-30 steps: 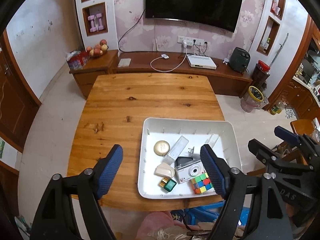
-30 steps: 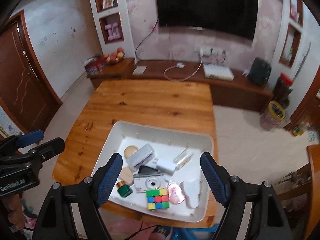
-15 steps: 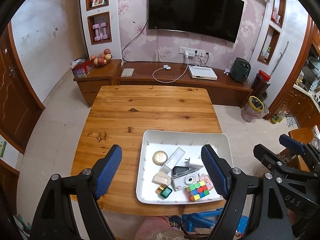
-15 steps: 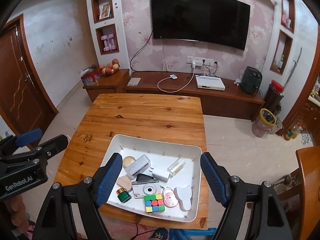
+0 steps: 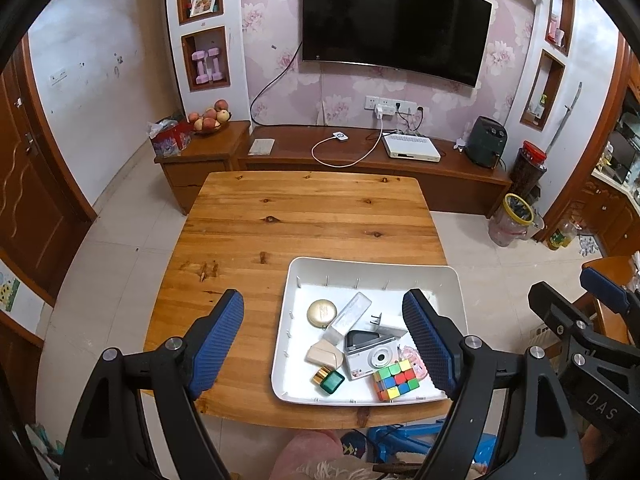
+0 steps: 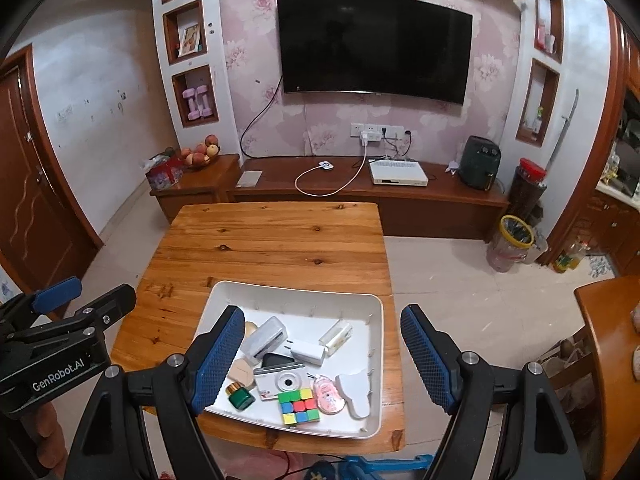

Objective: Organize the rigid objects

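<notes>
1. The white tray [image 5: 452, 280] sits on the wooden tabletop [image 5: 304, 216] at its near right corner, and every small item in view lies inside it, crowded toward the near end.
2. The left gripper [image 5: 323, 342] and the right gripper [image 6: 322, 354] hang above the near edge of the tabletop; the fingers of both stand wide apart and hold nothing.
3. In the heap, the toy camera [image 6: 282, 383] lies against the colour cube [image 6: 299, 406], with a black case [image 6: 276, 360] and a white plug adapter [image 6: 306, 352] just behind it. A green-capped bottle [image 6: 241, 396], a round gold compact [image 5: 322, 312], a grey box [image 6: 266, 338], a clear little bottle [image 6: 336, 336] and a pink tag [image 6: 329, 394] lie around them.
4. This arrangement fits either items gathered into the tray or items waiting to be sorted out of it; the views do not settle which.
5. Risk: the pieces touch one another, so fingers closing on one would likely nudge or drag a neighbour.
6. Risk: the tray's near edge lies close to the tabletop's edge, so a hard push toward the person could slide it off.
7. Risk: the flat compact and tag offer little to grip and may slip.
</notes>
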`<action>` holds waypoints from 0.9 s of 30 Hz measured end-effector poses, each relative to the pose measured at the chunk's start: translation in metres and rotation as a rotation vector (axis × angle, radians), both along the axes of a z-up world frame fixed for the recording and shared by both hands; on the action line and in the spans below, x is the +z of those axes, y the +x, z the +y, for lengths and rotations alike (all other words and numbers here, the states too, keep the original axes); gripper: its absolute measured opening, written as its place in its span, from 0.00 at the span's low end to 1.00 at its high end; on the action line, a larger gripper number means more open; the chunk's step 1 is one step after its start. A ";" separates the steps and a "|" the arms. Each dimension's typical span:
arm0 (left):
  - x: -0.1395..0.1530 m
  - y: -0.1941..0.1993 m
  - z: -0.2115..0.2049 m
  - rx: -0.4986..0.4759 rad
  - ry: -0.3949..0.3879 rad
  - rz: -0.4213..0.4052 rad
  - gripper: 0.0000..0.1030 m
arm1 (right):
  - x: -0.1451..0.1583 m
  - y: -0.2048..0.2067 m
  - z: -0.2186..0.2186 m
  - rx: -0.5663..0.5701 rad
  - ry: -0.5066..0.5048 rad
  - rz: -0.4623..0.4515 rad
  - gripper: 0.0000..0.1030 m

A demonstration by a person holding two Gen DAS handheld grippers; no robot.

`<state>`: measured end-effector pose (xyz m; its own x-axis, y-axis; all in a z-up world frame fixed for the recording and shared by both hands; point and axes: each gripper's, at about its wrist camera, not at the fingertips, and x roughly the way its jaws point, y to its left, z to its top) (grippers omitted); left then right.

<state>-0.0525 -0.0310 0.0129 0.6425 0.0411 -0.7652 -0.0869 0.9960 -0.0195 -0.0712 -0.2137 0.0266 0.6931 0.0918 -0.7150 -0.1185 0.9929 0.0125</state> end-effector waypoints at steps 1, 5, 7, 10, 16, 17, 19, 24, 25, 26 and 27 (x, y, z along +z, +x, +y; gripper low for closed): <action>0.000 0.000 0.000 -0.001 -0.001 -0.001 0.82 | 0.000 0.000 0.001 0.003 -0.001 -0.001 0.79; 0.000 -0.001 -0.001 0.000 0.003 -0.005 0.81 | -0.001 -0.001 0.000 0.001 0.001 0.000 0.79; 0.000 -0.001 -0.002 0.000 0.005 -0.006 0.82 | -0.001 -0.001 0.000 -0.002 0.008 0.003 0.79; 0.000 -0.001 -0.002 0.003 0.006 -0.007 0.82 | -0.003 0.000 0.000 -0.006 0.017 0.006 0.79; -0.001 -0.001 -0.002 0.007 0.005 -0.004 0.81 | -0.004 -0.001 0.002 0.002 0.015 0.005 0.79; 0.000 -0.001 -0.002 0.007 0.005 -0.005 0.82 | -0.004 -0.001 0.002 0.004 0.014 0.003 0.79; -0.001 -0.002 -0.001 0.006 0.005 -0.005 0.82 | -0.004 -0.001 0.003 0.006 0.014 0.002 0.79; -0.001 -0.002 -0.002 0.006 0.006 -0.007 0.81 | -0.004 0.000 0.003 0.007 0.017 0.005 0.79; -0.001 -0.002 -0.002 0.006 0.006 -0.006 0.81 | -0.004 0.000 0.003 0.007 0.016 0.005 0.79; -0.001 -0.002 -0.002 0.005 0.005 -0.006 0.81 | -0.003 0.000 0.002 0.007 0.017 0.005 0.79; -0.001 -0.002 -0.002 0.007 0.006 -0.005 0.81 | -0.003 0.001 0.002 0.008 0.016 0.005 0.79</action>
